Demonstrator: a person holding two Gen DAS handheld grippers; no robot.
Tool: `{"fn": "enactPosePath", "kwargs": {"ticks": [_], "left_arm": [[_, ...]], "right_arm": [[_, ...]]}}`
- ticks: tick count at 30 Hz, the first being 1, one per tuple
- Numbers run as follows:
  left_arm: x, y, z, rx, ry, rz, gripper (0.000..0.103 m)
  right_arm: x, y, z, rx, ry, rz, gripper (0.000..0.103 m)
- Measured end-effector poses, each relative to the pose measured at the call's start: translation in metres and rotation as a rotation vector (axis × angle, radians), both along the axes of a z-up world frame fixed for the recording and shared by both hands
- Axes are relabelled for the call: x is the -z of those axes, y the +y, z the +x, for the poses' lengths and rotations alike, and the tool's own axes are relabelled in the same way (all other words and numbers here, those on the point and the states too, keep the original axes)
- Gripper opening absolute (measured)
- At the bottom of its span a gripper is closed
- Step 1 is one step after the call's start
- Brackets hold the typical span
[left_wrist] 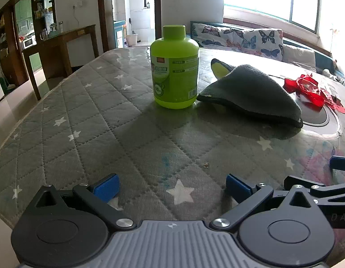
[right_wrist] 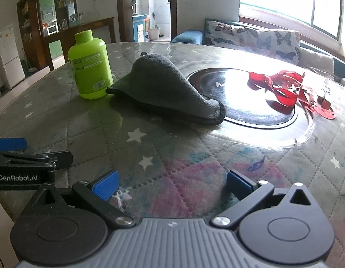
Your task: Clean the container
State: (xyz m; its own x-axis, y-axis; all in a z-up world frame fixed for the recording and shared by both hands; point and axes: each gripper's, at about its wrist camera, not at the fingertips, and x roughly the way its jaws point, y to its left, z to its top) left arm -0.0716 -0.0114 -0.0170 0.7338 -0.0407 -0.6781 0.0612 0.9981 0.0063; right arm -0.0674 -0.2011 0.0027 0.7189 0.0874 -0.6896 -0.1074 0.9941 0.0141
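Note:
A lime-green plastic bottle [left_wrist: 174,67] [right_wrist: 90,64] with its cap on stands upright on the quilted, star-patterned table cover [left_wrist: 105,120]. Right beside it lies a crumpled grey cloth [left_wrist: 252,93] [right_wrist: 165,89] with a yellow-green patch, part of it over a dark round cooktop [right_wrist: 241,102]. My left gripper [left_wrist: 171,188] hovers low at the near edge, open and holding nothing, well short of the bottle. My right gripper [right_wrist: 172,186] is also open and holds nothing, near the front edge with the cloth ahead. The left gripper's side [right_wrist: 20,167] shows at the right wrist view's left edge.
Red ribbon scraps [right_wrist: 290,89] [left_wrist: 310,89] lie on the cooktop's far right side. A butterfly-print cushion [left_wrist: 237,38] and a sofa sit beyond the table under a bright window. A wooden desk [left_wrist: 60,44] and shelves stand at the left.

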Motion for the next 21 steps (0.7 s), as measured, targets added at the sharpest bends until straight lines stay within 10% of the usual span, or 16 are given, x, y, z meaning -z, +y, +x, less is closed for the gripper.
{"fn": "enactPosePath", "kwargs": {"ticks": [21], "left_arm": [[-0.0005,0.0046,0.0015,0.018,0.007,-0.005,0.103]], "right_arm": [[-0.0005,-0.0003,0.006,0.036,0.014,-0.002,0.103]]}}
